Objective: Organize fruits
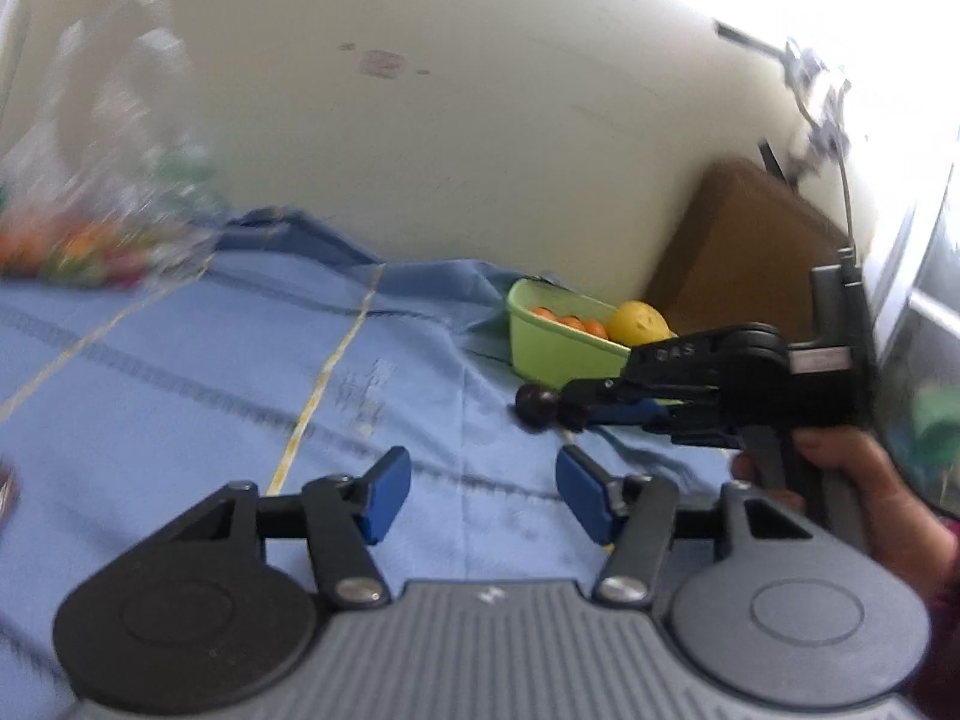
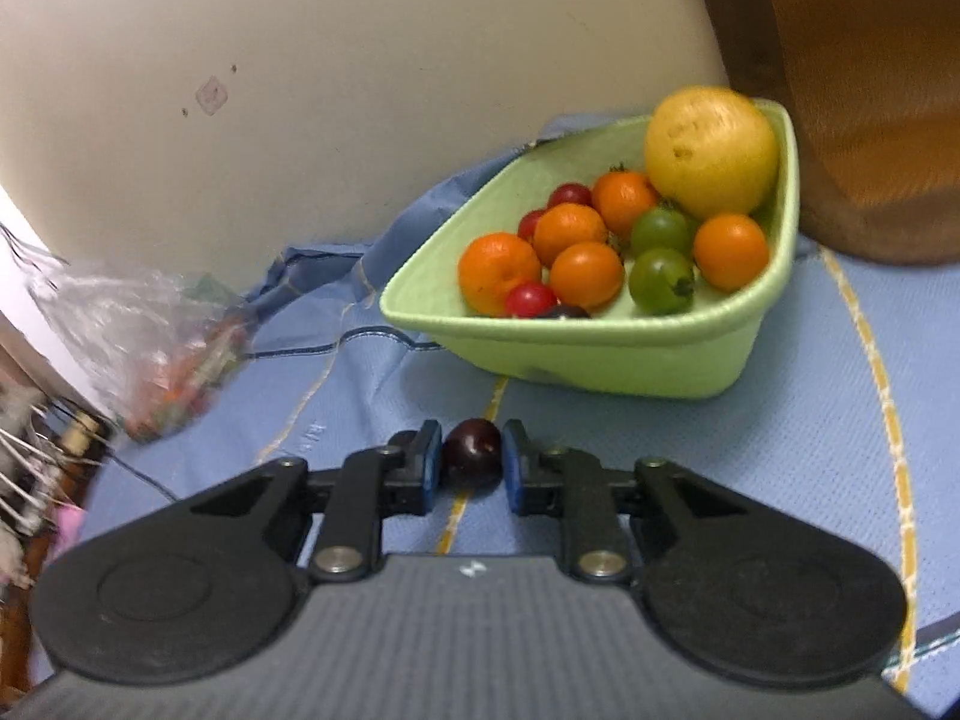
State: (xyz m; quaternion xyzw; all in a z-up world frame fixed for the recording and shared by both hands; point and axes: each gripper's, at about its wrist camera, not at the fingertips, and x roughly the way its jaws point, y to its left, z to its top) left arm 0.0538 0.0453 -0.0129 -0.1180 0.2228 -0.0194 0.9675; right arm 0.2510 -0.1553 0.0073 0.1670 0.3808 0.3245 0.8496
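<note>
Blue cloth point(image 2: 780, 420) under a cream wall point(image 2: 300, 60), green basin point(image 2: 600, 360) beyond the right gripper point(image 2: 471, 461) clenched on a dark plum point(image 2: 473, 450), left gripper point(image 1: 483, 489) released, empty.

Both wrist views look forward and slightly down over a blue cloth point(image 1: 180, 372), the right close before the green basin point(image 2: 576, 354), the left farther back, seeing that basin point(image 1: 552, 348) at right of centre.
</note>
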